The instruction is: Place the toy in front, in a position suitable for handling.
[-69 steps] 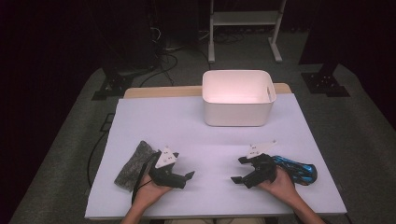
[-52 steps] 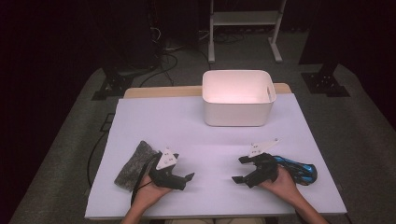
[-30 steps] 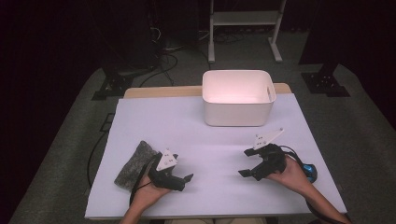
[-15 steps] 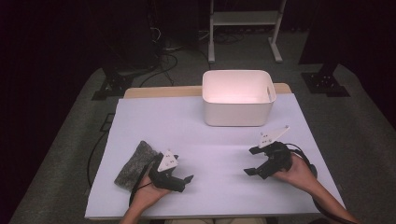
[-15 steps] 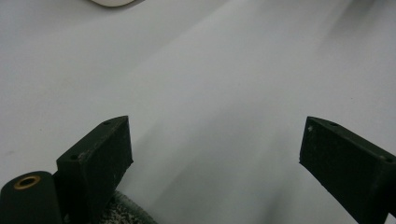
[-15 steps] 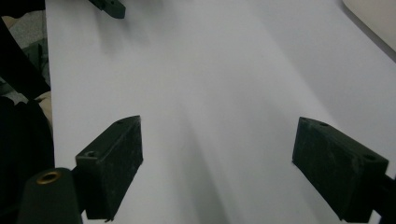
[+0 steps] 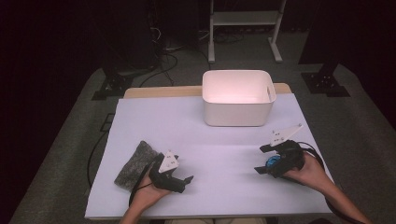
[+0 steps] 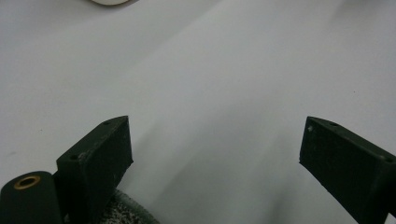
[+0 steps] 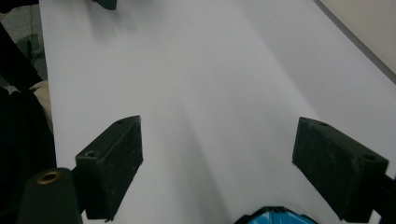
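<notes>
Blue plastic of the shoe (image 7: 271,162) peeks out under my right gripper (image 7: 265,159), mostly hidden. Grey cloth (image 7: 136,163) lies just beside my left gripper (image 7: 186,182), half covered. Both jaws stand wide apart, gripping nothing. White tabletop (image 7: 224,154) between them lies bare.

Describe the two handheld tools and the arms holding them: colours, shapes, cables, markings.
Both tools are black. The left tool and right tool each carry a pale three-cornered plate with small dark markings on top. Each has two flat, blocky black jaws with small screw holes, and a brass-ringed hole beside one. A black cable trails from each. The forearms are bare, with no sleeves.
</notes>
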Motion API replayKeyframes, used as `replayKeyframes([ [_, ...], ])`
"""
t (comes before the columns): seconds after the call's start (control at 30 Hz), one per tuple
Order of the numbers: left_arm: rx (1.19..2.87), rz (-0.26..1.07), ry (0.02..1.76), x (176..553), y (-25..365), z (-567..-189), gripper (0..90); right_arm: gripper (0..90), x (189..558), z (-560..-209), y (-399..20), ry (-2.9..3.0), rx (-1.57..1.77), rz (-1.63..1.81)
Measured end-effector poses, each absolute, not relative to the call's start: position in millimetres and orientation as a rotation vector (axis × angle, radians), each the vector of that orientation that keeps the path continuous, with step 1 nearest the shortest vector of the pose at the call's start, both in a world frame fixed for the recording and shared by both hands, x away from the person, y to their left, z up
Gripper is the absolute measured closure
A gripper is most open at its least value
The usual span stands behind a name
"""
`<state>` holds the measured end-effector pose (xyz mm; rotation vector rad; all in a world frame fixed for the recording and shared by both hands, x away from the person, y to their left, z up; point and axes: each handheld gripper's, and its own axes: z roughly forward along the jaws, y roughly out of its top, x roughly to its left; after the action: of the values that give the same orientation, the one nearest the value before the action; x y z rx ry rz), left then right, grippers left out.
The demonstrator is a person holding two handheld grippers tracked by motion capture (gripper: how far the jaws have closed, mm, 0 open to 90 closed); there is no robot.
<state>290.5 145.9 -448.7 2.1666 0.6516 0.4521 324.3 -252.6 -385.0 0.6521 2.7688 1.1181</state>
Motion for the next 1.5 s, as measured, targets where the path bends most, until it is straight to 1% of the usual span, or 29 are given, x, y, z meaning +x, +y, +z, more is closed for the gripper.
replayKeyframes([
  [0.4,2.163,0.469,0.668,291.0,149.5,-448.2,8.5,14.9,317.1,-379.6,-277.8,2.753,0.672,1.054],
  [0.77,2.167,0.482,0.648,289.6,147.8,-447.9,8.5,14.8,306.5,-378.4,-321.0,2.703,0.745,1.007],
  [1.07,2.171,0.485,0.643,288.7,147.9,-447.4,8.5,13.7,299.2,-390.5,-345.5,2.712,0.784,0.944],
  [1.5,2.178,0.467,0.636,288.0,148.3,-446.7,8.5,13.4,301.7,-413.0,-352.0,2.738,0.799,0.874],
])
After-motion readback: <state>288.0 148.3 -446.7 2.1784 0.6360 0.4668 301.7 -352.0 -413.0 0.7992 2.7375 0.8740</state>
